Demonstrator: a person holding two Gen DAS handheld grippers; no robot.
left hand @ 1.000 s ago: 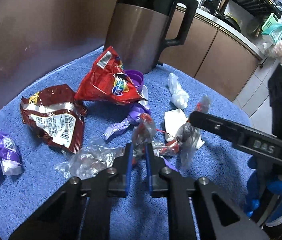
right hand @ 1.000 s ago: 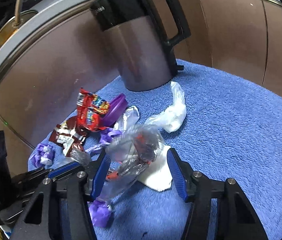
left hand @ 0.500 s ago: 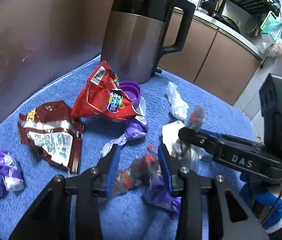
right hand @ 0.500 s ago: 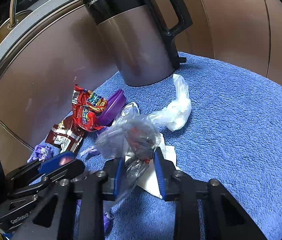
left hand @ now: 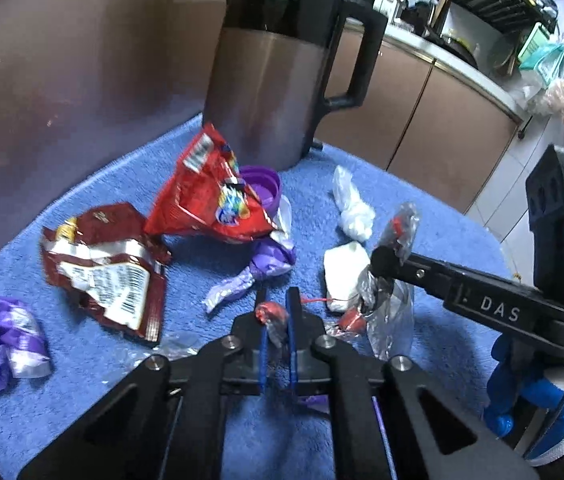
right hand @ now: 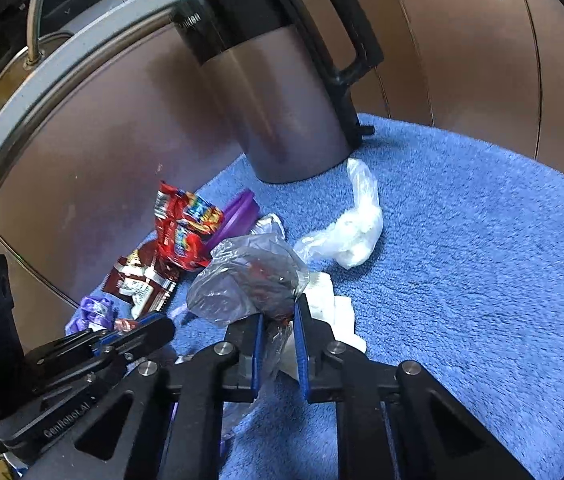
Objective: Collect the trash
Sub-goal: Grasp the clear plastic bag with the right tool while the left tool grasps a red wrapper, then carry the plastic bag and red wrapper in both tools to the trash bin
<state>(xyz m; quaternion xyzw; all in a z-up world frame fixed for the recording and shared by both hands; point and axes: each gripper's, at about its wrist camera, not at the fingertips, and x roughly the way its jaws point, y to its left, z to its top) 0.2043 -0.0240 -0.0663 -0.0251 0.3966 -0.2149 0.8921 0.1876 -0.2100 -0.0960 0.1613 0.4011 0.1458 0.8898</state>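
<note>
Clear plastic bag (right hand: pixel 243 280) (red scraps inside) pinched by right gripper (right hand: pixel 277 316).

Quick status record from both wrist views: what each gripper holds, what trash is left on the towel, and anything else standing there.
left gripper: just closed, shut on a small red-and-clear wrapper
right gripper: just closed, shut on a clear plastic bag with red scraps inside
surface: blue towel
loose trash: red candy bag, dark red snack packet, purple wrappers, white plastic wad, white tissue
other: purple cup behind the red candy bag; kettle upright at the towel's far edge
</note>
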